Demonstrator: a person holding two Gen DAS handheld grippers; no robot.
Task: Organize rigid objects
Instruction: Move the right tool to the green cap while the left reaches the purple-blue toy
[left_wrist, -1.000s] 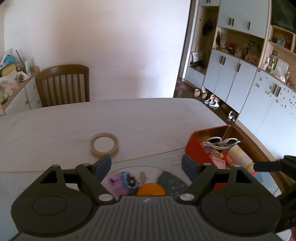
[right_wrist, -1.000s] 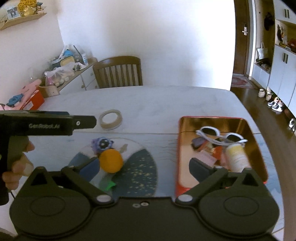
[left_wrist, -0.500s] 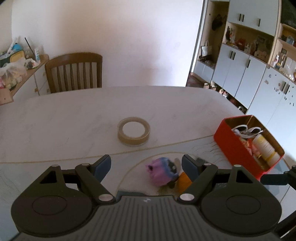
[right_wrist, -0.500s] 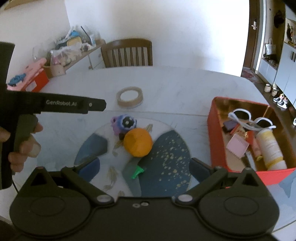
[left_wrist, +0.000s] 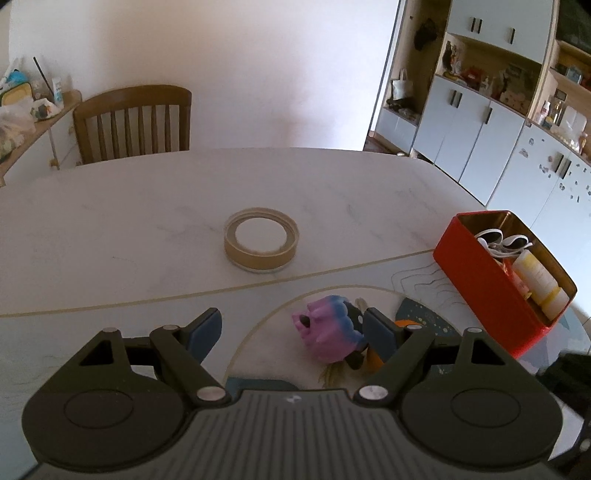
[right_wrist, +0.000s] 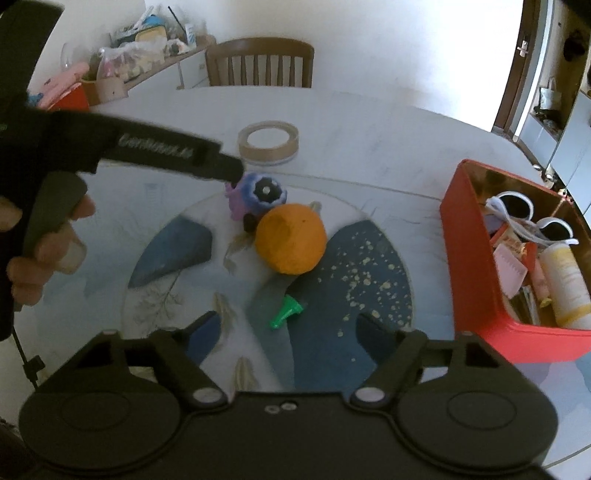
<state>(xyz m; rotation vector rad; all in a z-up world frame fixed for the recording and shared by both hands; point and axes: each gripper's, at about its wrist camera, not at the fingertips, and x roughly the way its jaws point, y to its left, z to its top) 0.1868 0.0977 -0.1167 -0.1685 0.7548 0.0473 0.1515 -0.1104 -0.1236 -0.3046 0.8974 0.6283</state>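
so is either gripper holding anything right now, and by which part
Nothing is held. The left gripper is open with the pink and blue toy between its fingers, not clamped. The right gripper is open above the green cap.

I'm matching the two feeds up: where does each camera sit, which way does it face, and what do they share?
Left wrist: on the left gripper, open, low over the table, facing the tape roll and chair.
Right wrist: on the right gripper, open, looking down at the orange ball and green cap; the left hand shows.
Both share the purple toy, tape roll and red tin.
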